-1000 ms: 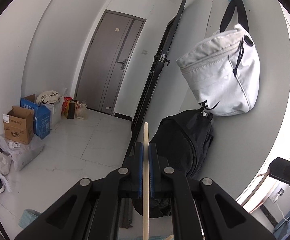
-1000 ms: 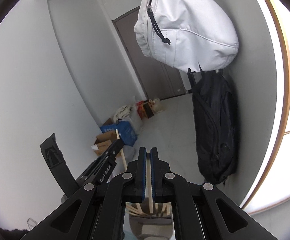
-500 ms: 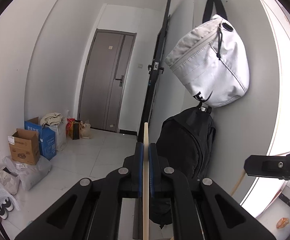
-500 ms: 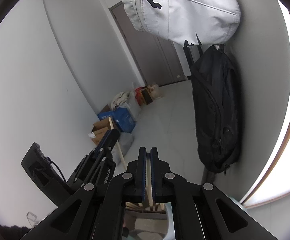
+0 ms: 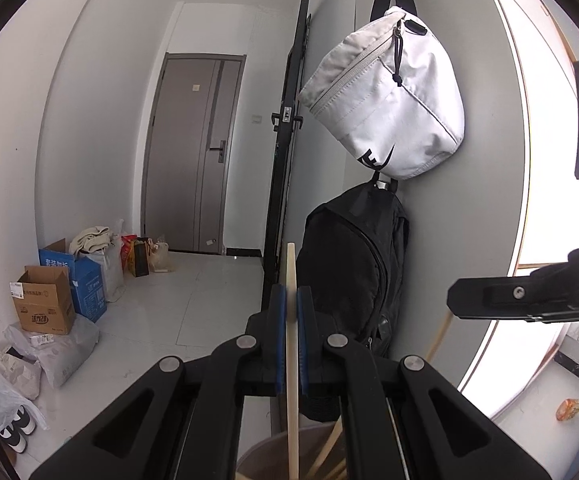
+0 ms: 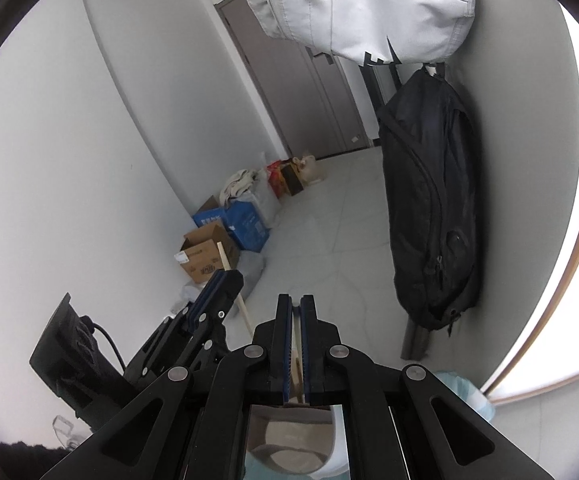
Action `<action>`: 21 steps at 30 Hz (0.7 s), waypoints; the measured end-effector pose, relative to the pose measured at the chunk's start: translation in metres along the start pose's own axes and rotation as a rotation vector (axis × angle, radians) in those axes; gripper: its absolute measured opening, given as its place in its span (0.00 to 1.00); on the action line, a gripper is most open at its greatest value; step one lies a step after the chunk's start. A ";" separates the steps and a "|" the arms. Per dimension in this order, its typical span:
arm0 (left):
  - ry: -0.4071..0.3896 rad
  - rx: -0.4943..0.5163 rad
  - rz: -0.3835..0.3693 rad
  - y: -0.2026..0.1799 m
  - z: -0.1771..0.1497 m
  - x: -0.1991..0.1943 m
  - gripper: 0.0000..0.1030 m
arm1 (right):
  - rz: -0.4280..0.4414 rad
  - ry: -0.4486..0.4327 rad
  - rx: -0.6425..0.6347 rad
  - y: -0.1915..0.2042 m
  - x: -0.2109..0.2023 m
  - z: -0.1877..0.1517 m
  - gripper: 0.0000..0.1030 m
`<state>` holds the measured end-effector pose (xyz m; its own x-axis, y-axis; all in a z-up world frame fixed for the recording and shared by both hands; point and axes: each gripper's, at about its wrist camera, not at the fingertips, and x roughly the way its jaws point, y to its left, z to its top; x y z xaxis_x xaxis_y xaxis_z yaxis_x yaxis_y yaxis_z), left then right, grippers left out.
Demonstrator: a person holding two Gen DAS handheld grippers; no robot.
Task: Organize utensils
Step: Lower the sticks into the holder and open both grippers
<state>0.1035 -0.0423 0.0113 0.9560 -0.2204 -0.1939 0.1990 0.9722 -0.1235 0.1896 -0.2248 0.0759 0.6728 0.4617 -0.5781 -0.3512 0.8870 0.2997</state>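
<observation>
My left gripper (image 5: 291,300) is shut on a pale wooden chopstick (image 5: 291,344) that stands upright between its pads, its top just above them. Below it is the rim of a grey-brown utensil cup (image 5: 265,450) with more wooden sticks (image 5: 329,444) in it. My right gripper (image 6: 296,312) is shut on another thin wooden stick (image 6: 297,350), directly above the same cup (image 6: 289,446). The left gripper (image 6: 219,288) with its chopstick shows left of the right one. The right gripper shows in the left wrist view (image 5: 525,300) at the right, beside a slanting stick (image 5: 439,334).
A white bag (image 5: 385,96) and a black backpack (image 5: 353,280) hang on the wall ahead. Cardboard boxes (image 5: 45,304), bags and shoes (image 5: 17,432) line the floor at left. A grey door (image 5: 193,152) is at the far end. A bright window (image 5: 549,160) is on the right.
Both grippers have tilted and come closer together over the cup. The right gripper has moved further into the left wrist view. Both stay shut on their sticks.
</observation>
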 end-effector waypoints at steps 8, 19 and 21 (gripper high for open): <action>0.096 -0.038 -0.105 0.011 0.008 -0.013 0.02 | 0.018 0.010 -0.014 0.005 0.009 -0.004 0.04; 0.281 -0.056 -0.224 0.018 0.012 -0.015 0.02 | 0.069 0.054 0.006 0.016 0.024 -0.024 0.06; 0.316 -0.067 -0.229 0.019 0.011 -0.014 0.02 | 0.077 0.066 0.013 0.016 0.025 -0.028 0.07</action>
<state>0.0961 -0.0199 0.0229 0.7726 -0.4549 -0.4429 0.3753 0.8899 -0.2593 0.1826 -0.1985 0.0448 0.6000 0.5277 -0.6013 -0.3912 0.8492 0.3548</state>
